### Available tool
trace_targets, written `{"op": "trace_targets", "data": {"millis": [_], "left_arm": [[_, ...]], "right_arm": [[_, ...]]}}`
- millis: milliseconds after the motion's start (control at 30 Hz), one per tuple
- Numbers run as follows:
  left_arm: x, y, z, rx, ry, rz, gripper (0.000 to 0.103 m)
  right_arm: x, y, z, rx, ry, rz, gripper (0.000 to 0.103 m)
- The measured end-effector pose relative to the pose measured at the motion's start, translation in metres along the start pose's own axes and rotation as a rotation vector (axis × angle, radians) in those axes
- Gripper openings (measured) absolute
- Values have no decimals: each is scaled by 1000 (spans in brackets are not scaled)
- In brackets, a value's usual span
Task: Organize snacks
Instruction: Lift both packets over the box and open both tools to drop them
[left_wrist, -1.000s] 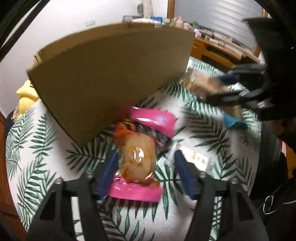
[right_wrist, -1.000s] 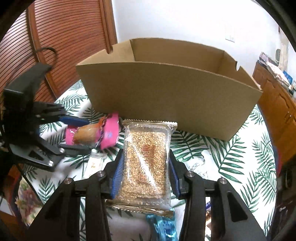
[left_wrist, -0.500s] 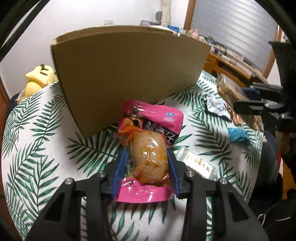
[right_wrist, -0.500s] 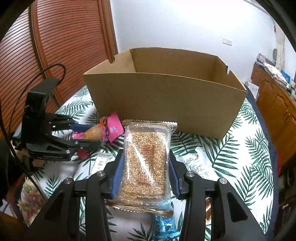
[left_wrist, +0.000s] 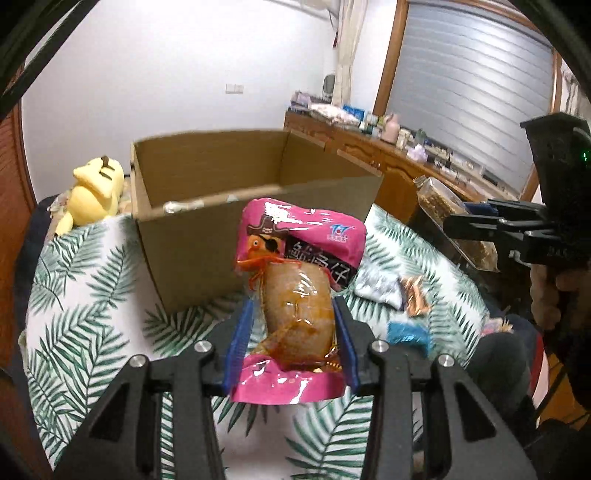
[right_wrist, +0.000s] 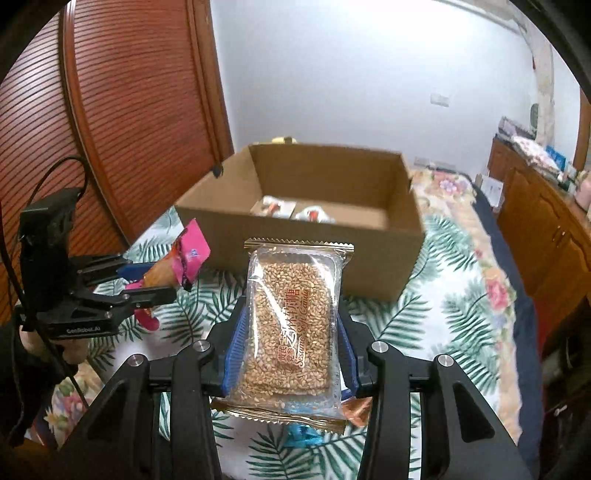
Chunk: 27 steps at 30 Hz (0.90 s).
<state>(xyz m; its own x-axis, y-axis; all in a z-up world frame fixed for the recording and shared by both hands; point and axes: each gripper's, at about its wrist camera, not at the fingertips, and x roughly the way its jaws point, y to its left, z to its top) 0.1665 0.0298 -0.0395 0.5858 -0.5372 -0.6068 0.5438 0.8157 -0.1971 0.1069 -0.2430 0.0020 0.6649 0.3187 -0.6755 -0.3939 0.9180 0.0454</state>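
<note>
1. Left wrist view: the left gripper (left_wrist: 291, 332) is clamped on the pink fish-snack pouch (left_wrist: 295, 295), its blue pads pressing the pouch's clear lower half from both sides. The grip sits low on the pouch, so the pink top stands free above the fingers and points toward the cardboard box (left_wrist: 192, 251). The pouch is held clear of the leaf-print tablecloth (left_wrist: 85, 314), in front of the box's near wall.
2. Same view: loose wrapped snacks (left_wrist: 402, 295) lie on the cloth near its right edge, not yet collected. A yellow plush toy (left_wrist: 96, 188) sits at the far left edge beside the box.
3. Right wrist view: the right gripper (right_wrist: 288, 350) is clamped on the sesame candy pack (right_wrist: 291, 328), gripped by its long sides so it stays flat. The pack is aloft before the box's near wall.
4. Same view: the open box (right_wrist: 373, 266) already holds a few small packets (right_wrist: 291, 210) on its floor; both held items are judged ready for delivery over the near wall.
</note>
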Motion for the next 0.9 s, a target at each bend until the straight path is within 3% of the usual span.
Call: {"op": "trace_targets", "data": {"millis": [500, 667, 900], "left_arm": [[-42, -18, 86, 34, -130, 25, 41], [-37, -15, 100, 23, -150, 33, 41], [-7, -3, 117, -24, -156, 58, 41]], "right_arm": [[-48, -4, 35, -22, -108, -17, 43], [-45, -6, 50, -32, -126, -14, 43], [-11, -13, 82, -93, -130, -6, 43]]}}
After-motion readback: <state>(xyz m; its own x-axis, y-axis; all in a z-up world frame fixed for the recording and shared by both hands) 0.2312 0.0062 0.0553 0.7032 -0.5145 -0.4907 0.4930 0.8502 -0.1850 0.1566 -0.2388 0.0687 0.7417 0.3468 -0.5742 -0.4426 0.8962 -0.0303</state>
